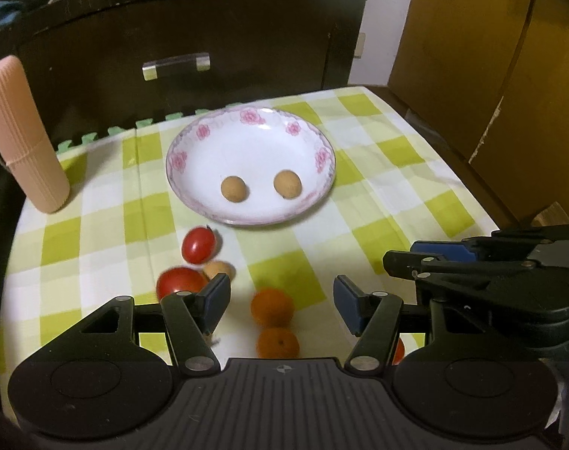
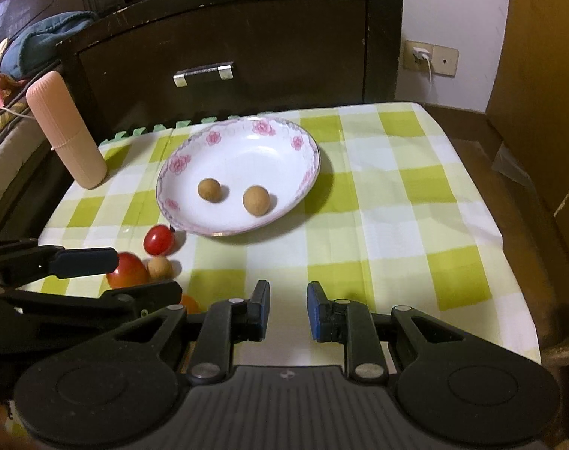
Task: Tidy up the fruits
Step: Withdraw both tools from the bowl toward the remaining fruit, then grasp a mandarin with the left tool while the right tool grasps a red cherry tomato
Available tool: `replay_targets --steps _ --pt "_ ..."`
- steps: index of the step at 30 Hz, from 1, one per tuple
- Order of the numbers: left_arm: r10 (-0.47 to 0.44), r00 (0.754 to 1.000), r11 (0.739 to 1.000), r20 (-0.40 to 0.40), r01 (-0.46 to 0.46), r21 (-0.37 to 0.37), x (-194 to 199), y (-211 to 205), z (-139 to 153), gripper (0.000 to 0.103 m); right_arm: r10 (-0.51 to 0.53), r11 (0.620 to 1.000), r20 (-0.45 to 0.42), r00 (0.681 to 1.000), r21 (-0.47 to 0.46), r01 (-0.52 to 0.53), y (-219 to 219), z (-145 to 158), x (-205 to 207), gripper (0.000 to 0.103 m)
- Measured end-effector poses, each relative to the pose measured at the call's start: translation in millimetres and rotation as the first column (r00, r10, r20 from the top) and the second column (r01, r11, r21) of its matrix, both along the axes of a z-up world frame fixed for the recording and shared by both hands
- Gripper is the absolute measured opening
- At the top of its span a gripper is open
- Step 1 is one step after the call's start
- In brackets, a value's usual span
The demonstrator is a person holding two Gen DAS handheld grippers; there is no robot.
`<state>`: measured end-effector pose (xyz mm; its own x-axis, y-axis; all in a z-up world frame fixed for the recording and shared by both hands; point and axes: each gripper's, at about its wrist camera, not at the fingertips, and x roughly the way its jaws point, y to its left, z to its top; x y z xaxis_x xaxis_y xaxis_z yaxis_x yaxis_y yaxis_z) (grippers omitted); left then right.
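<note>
Left hand-held gripper (image 1: 282, 305) is wide open over the near orange fruit (image 1: 272, 306) on the bench (image 1: 415, 172); drop straight, squeeze gently. Right hand-held gripper (image 2: 288, 309) hangs narrow, empty. Two longans (image 1: 233, 188) already sit in the plate (image 1: 194, 138).

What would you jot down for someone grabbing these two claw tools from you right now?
Left gripper: open, empty, hovering over two small oranges.
Right gripper: open, empty, over bare cloth.
Done: two tan round fruits lie apart in the floral plate.
Left on the checked tablecloth: two red tomatoes, one tan fruit beside them, both oranges, plus something red half-hidden behind the left gripper.
Probably the nearer orange next.
</note>
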<state>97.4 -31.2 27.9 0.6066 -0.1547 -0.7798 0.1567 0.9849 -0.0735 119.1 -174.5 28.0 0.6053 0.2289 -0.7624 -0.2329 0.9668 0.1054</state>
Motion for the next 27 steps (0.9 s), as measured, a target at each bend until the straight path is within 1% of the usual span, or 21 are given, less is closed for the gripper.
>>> replay_targets --steps 5,9,15,18,24,27 --pt "-0.004 0.999 1.0 -0.032 0.004 -0.004 -14.7 -1.5 -6.2 0.067 -0.004 1.0 -0.026 1.0 0.0 0.004 -0.8 -3.6 -12.9 0.021" --pt "-0.014 0.999 1.0 -0.044 0.014 0.0 -27.5 -3.5 -9.2 0.067 -0.001 1.0 -0.049 0.999 -0.011 0.0 -0.2 -7.9 -23.7 0.021" --pt "-0.016 0.997 1.0 -0.071 0.017 0.001 -43.2 -2.4 -16.4 0.067 -0.011 1.0 -0.107 0.994 0.022 0.014 -4.2 -15.4 -38.6 0.021" --pt "-0.016 0.996 1.0 -0.089 0.016 -0.003 -50.7 -0.9 -19.8 0.067 -0.005 1.0 -0.122 0.993 0.016 0.007 -3.3 -18.5 -46.5 0.021" --pt "-0.025 0.992 1.0 -0.124 0.023 -0.013 -62.3 -0.5 -28.1 0.071 0.009 1.0 -0.147 0.989 0.002 -0.008 -0.5 -23.1 -60.8 0.021" --pt "-0.039 0.99 0.999 -0.138 0.039 0.0 -67.8 -4.8 -34.2 0.071 0.0 1.0 -0.15 0.989 0.01 0.001 -3.0 -22.5 -63.4 0.023"
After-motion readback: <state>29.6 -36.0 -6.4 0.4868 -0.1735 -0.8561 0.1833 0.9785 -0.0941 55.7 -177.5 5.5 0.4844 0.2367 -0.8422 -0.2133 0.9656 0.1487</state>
